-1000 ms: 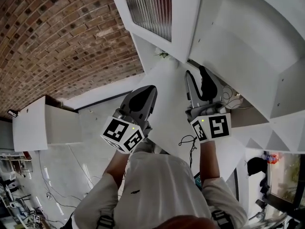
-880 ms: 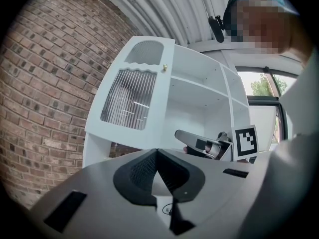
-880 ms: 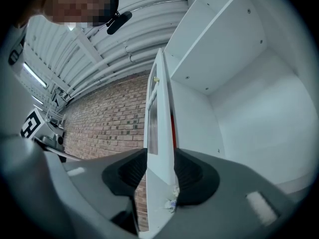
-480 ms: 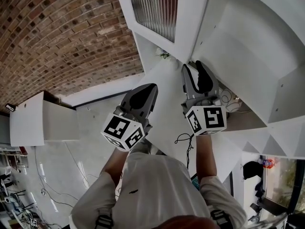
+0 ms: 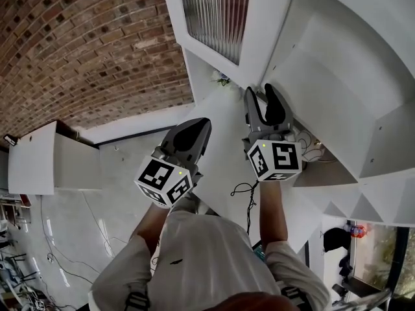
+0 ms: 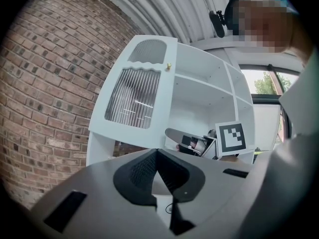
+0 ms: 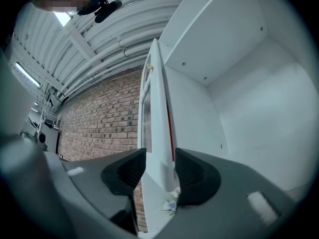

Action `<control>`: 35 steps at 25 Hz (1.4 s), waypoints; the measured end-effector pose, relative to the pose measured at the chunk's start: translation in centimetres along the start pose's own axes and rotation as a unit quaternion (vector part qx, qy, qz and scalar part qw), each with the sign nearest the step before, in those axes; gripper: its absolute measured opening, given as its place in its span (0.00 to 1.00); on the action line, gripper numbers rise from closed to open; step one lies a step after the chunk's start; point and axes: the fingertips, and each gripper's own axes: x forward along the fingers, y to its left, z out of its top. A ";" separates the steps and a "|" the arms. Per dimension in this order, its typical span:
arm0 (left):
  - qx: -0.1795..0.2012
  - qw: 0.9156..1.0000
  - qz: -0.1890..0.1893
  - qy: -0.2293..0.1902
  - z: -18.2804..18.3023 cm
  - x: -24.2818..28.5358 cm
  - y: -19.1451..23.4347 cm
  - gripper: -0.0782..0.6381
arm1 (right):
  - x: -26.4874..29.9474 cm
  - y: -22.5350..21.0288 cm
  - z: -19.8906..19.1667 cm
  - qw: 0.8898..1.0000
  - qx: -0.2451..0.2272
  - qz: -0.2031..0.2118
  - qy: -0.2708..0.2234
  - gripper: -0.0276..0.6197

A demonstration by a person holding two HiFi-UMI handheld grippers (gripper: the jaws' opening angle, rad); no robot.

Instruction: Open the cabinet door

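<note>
1. A white cabinet (image 5: pixel 337 63) stands next to a brick wall (image 5: pixel 84 50)
2. Its door (image 5: pixel 217 11) is open. It swings out from the cabinet, and the white shelves inside show
3. The door has a pane (image 6: pixel 132 97) with thin lines on it. A small gold knob (image 6: pixel 168 65) sits up by its free edge
4. The right claw (image 7: pixel 159 171) is at the free edge of the door, near the bottom corner. The thin edge of the door stands between its two jaws
5. Those jaws are wide and have just been opening more. The pads sit just beside the two faces of the door, and they do not look like they squeeze it
6. The left claw (image 6: pixel 157 156) is closed tight. Its tips touch and it holds nothing
7. The left claw is to the left of the right claw and apart from the door. It points at the cabinet
8. A cube (image 5: pixel 275 161) with black and white squares sits at the back of the right claw. The person's arm reaches up behind it
</note>
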 end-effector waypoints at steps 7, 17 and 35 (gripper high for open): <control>0.001 1.000 -0.001 0.001 0.1 0.7 0.2 0.12 | 0.9 -0.7 -0.4 1.000 0.006 -0.007 0.005 0.32; -0.002 1.000 -0.008 0.009 -0.2 1.4 0.6 0.12 | 1.9 -0.9 -1.2 1.000 0.007 -0.008 0.012 0.32; -0.007 1.000 -0.011 0.016 -1.1 1.8 0.3 0.12 | 2.0 -1.1 -1.8 0.999 -0.027 -0.013 0.030 0.20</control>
